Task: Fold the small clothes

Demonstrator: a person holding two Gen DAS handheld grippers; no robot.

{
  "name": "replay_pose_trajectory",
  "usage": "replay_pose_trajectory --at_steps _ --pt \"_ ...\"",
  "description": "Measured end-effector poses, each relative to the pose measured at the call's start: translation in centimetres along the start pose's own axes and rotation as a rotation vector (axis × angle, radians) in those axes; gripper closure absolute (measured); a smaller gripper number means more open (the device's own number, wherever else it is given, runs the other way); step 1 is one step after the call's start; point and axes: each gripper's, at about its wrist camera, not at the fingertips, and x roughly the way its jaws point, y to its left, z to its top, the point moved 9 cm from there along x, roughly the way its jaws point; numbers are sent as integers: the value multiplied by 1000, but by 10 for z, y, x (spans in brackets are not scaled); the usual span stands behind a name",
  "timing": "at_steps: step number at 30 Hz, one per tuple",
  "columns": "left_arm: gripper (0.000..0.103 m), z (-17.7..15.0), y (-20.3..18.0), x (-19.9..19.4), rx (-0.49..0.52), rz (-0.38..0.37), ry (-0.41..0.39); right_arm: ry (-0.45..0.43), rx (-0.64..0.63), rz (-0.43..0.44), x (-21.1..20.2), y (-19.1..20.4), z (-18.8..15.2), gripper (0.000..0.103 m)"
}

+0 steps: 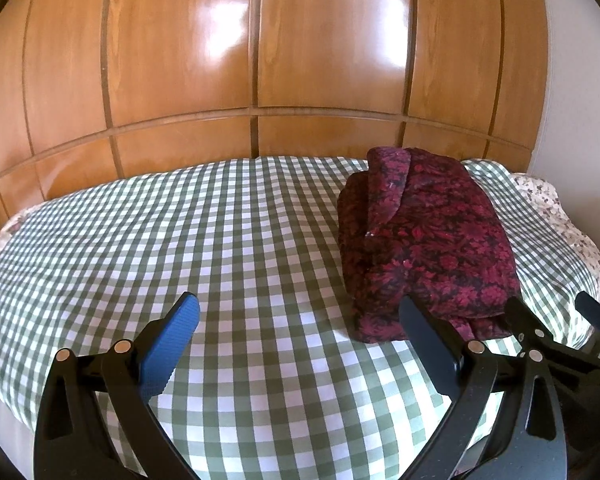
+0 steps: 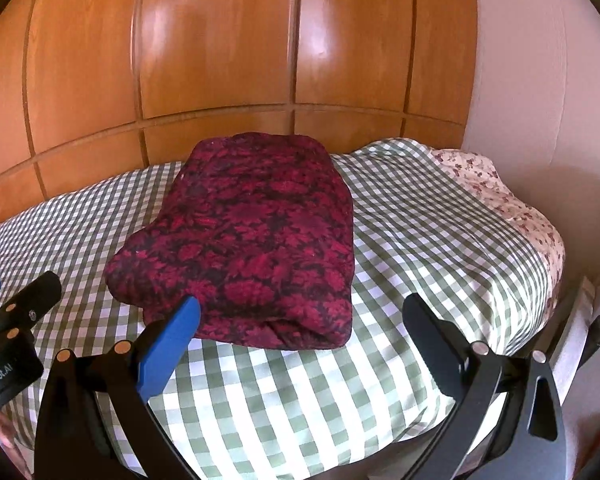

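a: left gripper (image 1: 300,320), jaws?
b: spread wide, nothing between them. blue pad (image 1: 168,348) on one finger, dark finger opposite. hovering over bare checked cover (image 1: 180,240), near the front edge of the bed.

a: right gripper (image 2: 300,320)?
b: also spread wide, holding nothing. blue-padded tip just in front of the garment's near edge; contact cannot be told. other finger off to the side over the cover.

a: garment position?
b: dark red floral garment (image 2: 252,240), folded into a thick rectangular bundle, lying flat on the green-and-white checked cover. in the left wrist view sits to the right of centre (image 1: 428,240), with a rolled or doubled flap along its far-left side. in the right wrist view almost dead centre, top face smooth, folded edges stacked at the near side.

a: grippers relative to each other?
b: side by side. right gripper visible at the right edge of the left view (image 1: 560,340); left gripper visible at the left edge of the right view (image 2: 16,312).

a: surroundings?
b: glossy wooden panelled wardrobe (image 1: 260,60) behind the bed. pale floral sheet (image 2: 500,200) showing at the far right corner under the checked cover. plain light wall (image 2: 520,80) to the right.
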Motion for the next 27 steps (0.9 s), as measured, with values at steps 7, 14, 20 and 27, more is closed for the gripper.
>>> replay_pose_trajectory --at_steps 7,14,20,27 --pt "4 1 2 -1 2 -4 -7 -1 22 5 1 -3 0 2" --pt "4 1 1 -2 1 -3 -8 7 21 14 2 0 -3 2" --pt "4 1 3 -3 1 -4 -9 9 25 19 3 0 -4 2" --pt "4 2 2 -4 9 -7 -14 4 31 18 3 -2 -2 2"
